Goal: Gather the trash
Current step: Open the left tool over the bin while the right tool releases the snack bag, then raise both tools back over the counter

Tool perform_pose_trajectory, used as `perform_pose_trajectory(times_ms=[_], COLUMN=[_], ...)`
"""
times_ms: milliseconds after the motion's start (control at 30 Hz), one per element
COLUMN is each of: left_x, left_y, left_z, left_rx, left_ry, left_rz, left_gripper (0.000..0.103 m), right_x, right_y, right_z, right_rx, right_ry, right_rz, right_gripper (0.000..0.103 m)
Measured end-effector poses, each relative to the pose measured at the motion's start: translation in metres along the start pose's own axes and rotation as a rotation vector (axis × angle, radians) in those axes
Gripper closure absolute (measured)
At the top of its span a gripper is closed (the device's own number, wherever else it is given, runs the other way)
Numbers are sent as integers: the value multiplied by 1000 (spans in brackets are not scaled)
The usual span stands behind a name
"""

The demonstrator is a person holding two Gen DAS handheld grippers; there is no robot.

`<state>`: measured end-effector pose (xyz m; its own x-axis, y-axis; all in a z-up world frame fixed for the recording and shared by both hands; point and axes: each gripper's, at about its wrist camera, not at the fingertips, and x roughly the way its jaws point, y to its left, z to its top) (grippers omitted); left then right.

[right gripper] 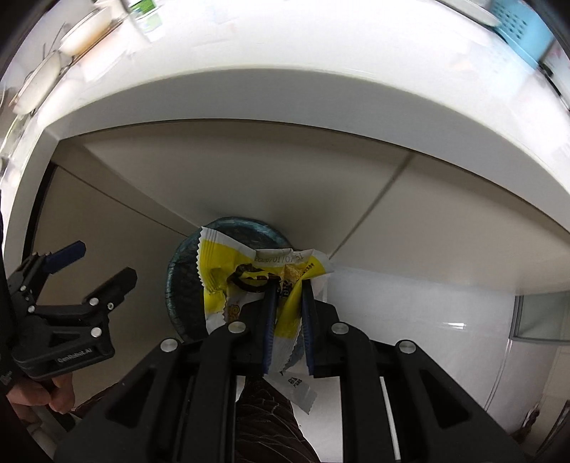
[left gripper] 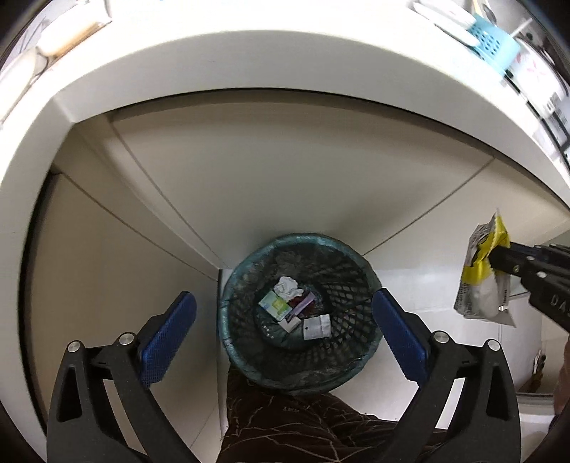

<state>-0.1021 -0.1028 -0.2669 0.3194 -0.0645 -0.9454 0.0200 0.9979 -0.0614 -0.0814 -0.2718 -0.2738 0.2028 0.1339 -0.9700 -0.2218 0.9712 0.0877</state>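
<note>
A dark mesh trash bin [left gripper: 297,313] with a green liner stands on the floor below the counter; it holds crumpled tissue, small cartons and wrappers. My left gripper [left gripper: 285,342] is open and empty, its blue pads either side of the bin from above. My right gripper [right gripper: 289,285] is shut on a yellow and white snack wrapper [right gripper: 249,274], held above the bin [right gripper: 181,285], which the wrapper partly hides. In the left wrist view the wrapper [left gripper: 484,274] hangs at the right, off to the side of the bin. The left gripper [right gripper: 96,263] shows at the left of the right wrist view.
A white counter edge [left gripper: 249,71] overhangs beige cabinet doors [left gripper: 285,171] behind the bin. A blue basket [left gripper: 495,39] and dishes [right gripper: 82,32] sit on the counter. A brown patterned trouser leg [left gripper: 285,427] is just in front of the bin. White floor tiles [right gripper: 409,320] lie right.
</note>
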Motion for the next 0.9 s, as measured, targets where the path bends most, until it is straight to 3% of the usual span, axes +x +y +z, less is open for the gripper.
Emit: perform_pose_trajectory(times_ms=[233,633,900], left_x=[-4,-10,-11], left_y=[18,38,40], left_z=[3,7,8], left_rx=[-35,-83,-90], left_ry=[6,3,8], left_rz=[25,44,45], left_gripper=[6,6,6], right_x=[24,22,21], right_y=[23,40,25], right_z=[11,18,11], right_rx=[-80,-177,-189], right_ry=[40,36,46], right_rz=[7,45,51], right_gripper=[89,77,51])
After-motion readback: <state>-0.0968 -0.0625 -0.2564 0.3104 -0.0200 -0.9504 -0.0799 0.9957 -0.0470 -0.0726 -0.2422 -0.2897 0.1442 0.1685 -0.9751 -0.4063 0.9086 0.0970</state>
